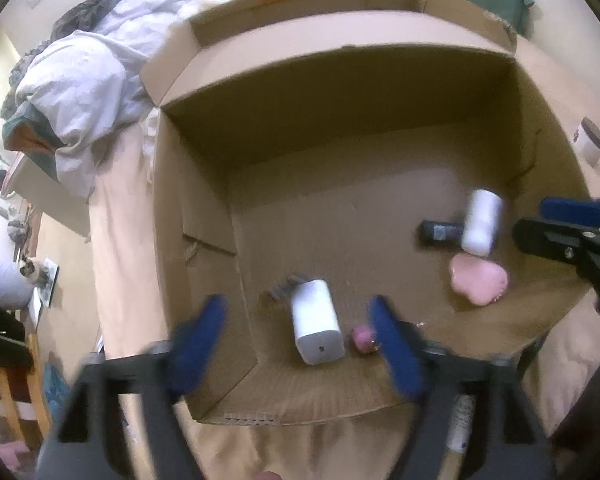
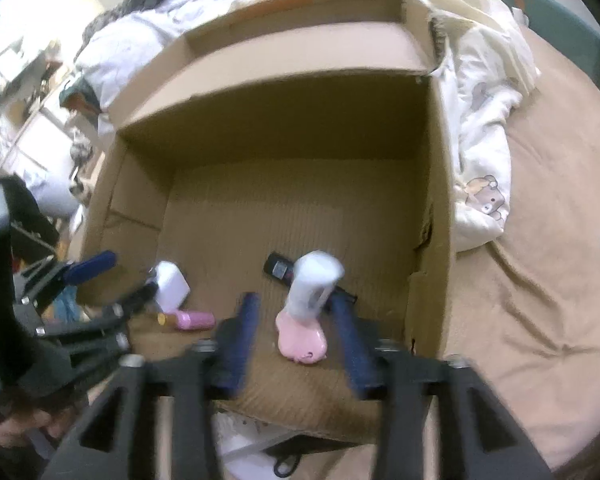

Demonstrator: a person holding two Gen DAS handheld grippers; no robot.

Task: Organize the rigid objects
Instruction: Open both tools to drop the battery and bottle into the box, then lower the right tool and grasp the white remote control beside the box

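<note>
An open cardboard box point(image 1: 204, 208) point(image 2: 440, 208) sits on a bed. My left gripper point(image 1: 296, 302) point(image 2: 132, 272) is open over its near left corner. A white block point(image 1: 316, 328) point(image 2: 172, 282) lies between the fingers with a gap on each side, and a small pink bottle point(image 1: 362, 338) point(image 2: 192, 320) lies beside it. My right gripper point(image 2: 294, 300) point(image 1: 532, 218) is open. A blurred white bottle point(image 2: 314, 284) point(image 1: 482, 220) sits between its fingers with no pad pressing on it. Under the bottle lie a pink flat object point(image 2: 300, 336) point(image 1: 480, 284) and a dark object point(image 2: 280, 270) point(image 1: 440, 232).
A white jar with a brown lid point(image 1: 590, 144) stands on the tan sheet right of the box. Crumpled white bedding point(image 1: 80, 92) point(image 2: 484, 140) piles up behind and beside the box. A spray can point(image 1: 460, 428) lies on the bed below my left gripper.
</note>
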